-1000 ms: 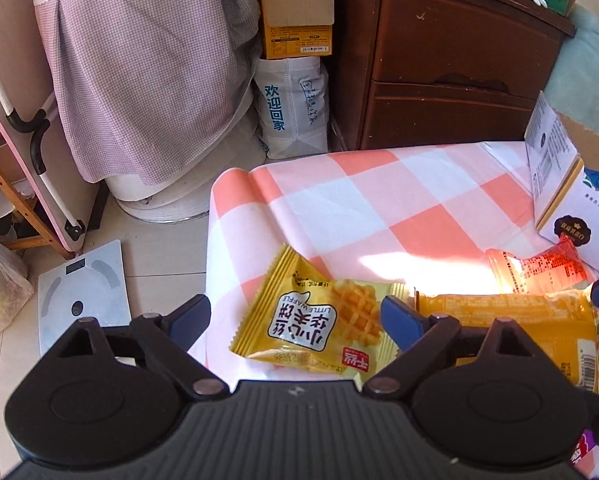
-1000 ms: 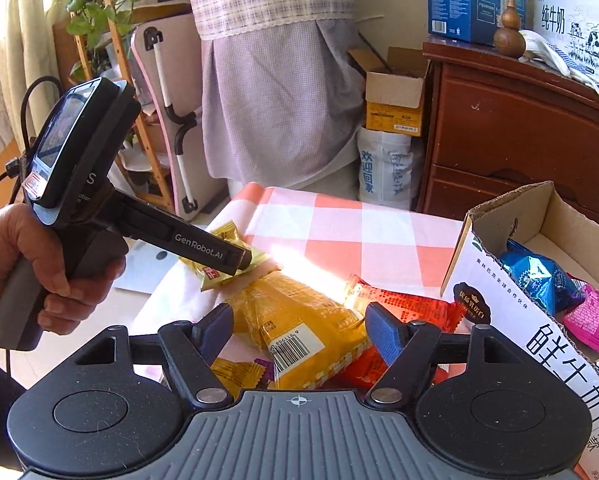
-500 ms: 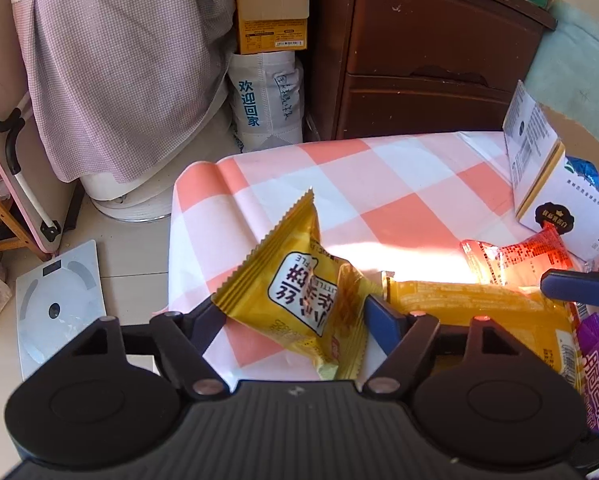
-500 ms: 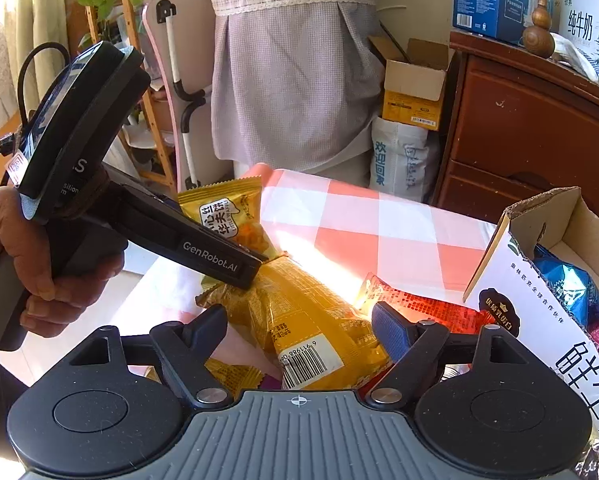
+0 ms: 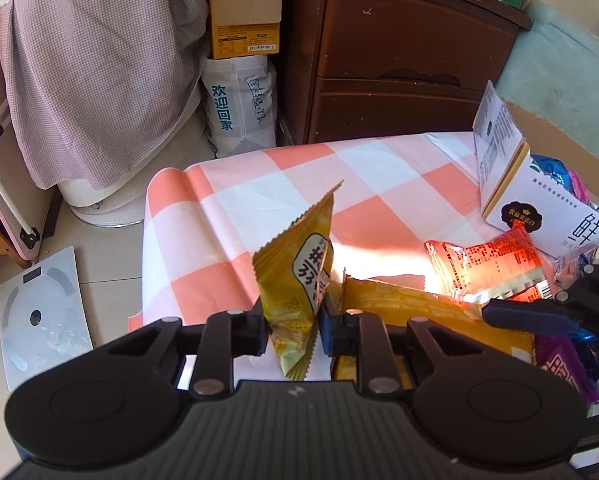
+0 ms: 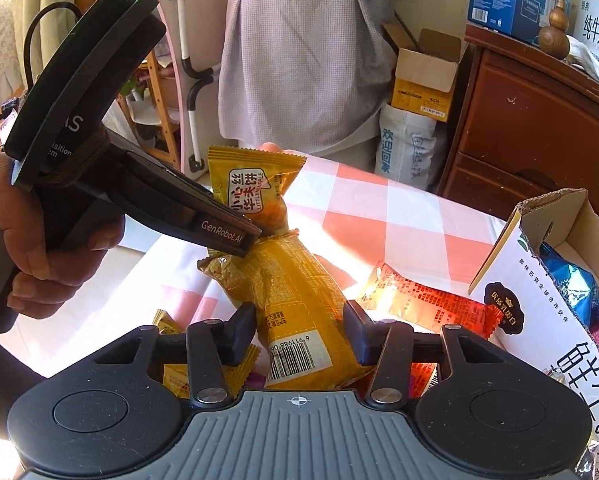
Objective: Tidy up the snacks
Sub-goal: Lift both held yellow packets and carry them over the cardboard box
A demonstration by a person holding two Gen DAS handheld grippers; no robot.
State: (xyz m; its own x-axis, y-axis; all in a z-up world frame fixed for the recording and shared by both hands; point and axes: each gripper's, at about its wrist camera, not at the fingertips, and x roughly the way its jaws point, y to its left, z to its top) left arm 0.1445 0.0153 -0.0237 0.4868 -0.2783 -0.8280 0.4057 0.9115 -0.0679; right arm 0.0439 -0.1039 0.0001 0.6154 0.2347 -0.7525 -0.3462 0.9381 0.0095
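Observation:
My left gripper (image 5: 291,326) is shut on a small yellow waffle packet (image 5: 299,276) and holds it upright above the checked tablecloth (image 5: 379,200); the packet also shows in the right wrist view (image 6: 255,192). My right gripper (image 6: 299,330) has closed in on a long orange snack bag (image 6: 295,308), its jaws touching the bag's sides. A red packet (image 5: 483,264) lies on the cloth beside the orange bag (image 5: 419,308). An open cardboard box (image 6: 539,304) at the right holds blue and pink packets.
A dark wooden dresser (image 5: 399,52) stands behind the table. A checked cloth cover (image 5: 91,72), a white bag (image 5: 239,108) and a small carton (image 5: 243,24) are on the floor side. A scale (image 5: 39,312) lies on the floor left. More packets (image 6: 179,372) lie under my right gripper.
My left gripper closed on the waffle packet and lifted it upright off the cloth. My right gripper narrowed its jaws onto the orange bag.

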